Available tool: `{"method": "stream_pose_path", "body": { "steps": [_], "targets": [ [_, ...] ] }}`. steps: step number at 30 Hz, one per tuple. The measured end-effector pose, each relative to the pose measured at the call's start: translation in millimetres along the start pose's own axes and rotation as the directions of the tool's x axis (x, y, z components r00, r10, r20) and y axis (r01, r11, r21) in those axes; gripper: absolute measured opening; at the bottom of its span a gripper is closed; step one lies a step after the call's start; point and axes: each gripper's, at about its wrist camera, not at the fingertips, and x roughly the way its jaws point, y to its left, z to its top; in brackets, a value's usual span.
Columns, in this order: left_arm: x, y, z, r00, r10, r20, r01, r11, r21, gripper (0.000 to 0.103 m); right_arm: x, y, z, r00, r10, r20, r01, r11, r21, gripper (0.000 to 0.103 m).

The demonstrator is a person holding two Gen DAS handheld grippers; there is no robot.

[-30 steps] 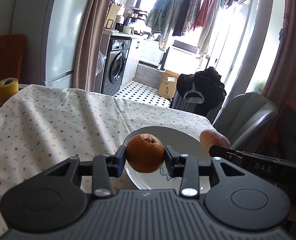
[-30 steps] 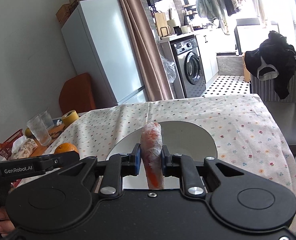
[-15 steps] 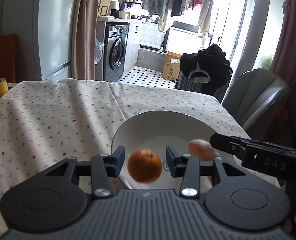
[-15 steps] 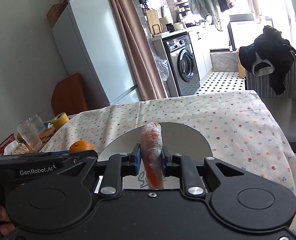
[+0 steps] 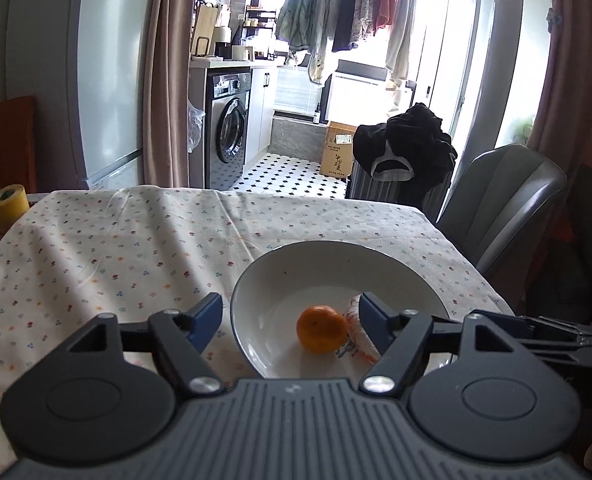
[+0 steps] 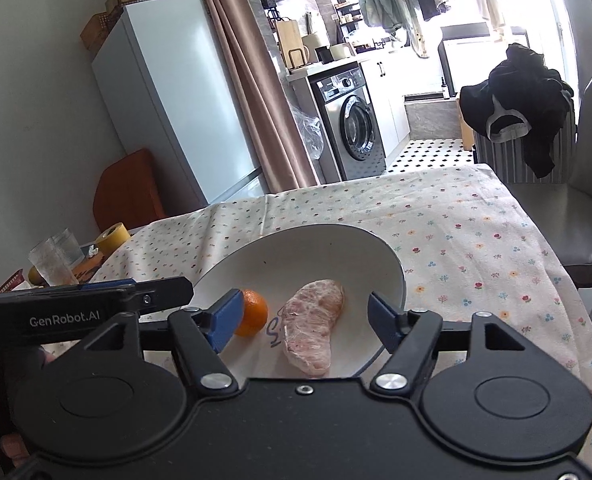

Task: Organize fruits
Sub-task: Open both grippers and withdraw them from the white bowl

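Both the left gripper [image 5: 290,322] and right gripper [image 6: 305,316] hover spread wide, empty. In the bowl [image 6: 335,240], the orange [image 6: 252,312] lies beside the wrapped fruit [image 6: 313,330]. Best lift straight up, clearing the bowl's rim without nudging either.

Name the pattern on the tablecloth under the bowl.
Small scattered flowers on cream tablecloth; clearest in the right wrist view.

- I am in a lived-in home, at a dining bench [image 5: 136,248] draped in a small-flowered cloth, with a grey chair [image 5: 503,208] beside it.
- A tall white fridge [image 6: 176,92] stands by a pinkish curtain [image 6: 252,80].
- Past it I see a washing machine [image 5: 230,132] under a kitchen counter and a black-and-white tiled floor [image 5: 292,176].
- Laundry [image 5: 335,12] hangs drying at the bright window.
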Motion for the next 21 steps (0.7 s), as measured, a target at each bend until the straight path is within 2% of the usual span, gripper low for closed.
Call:
{"method": "stream_pose_path", "body": {
  "steps": [5, 12, 21],
  "targets": [
    [-22, 3, -1, 0.999, 0.002, 0.036, -0.003, 1.0, 0.019, 0.073, -10, 6, -4, 1.0, 0.01, 0.005, -0.01, 1.0, -0.003, 0.074],
    [-46, 9, -14, 0.999, -0.001, 0.044, -0.001, 0.999, 0.042, 0.074, -24, 14, -12, 0.999, 0.049, -0.008, -0.049, 0.999, -0.008, 0.079],
    [-67, 25, -34, 0.999, 0.017, 0.044, -0.017, 1.0, 0.014, 0.074, -40, 31, -22, 0.997, 0.071, -0.013, -0.072, 0.996, -0.043, 0.086]
  ]
}}
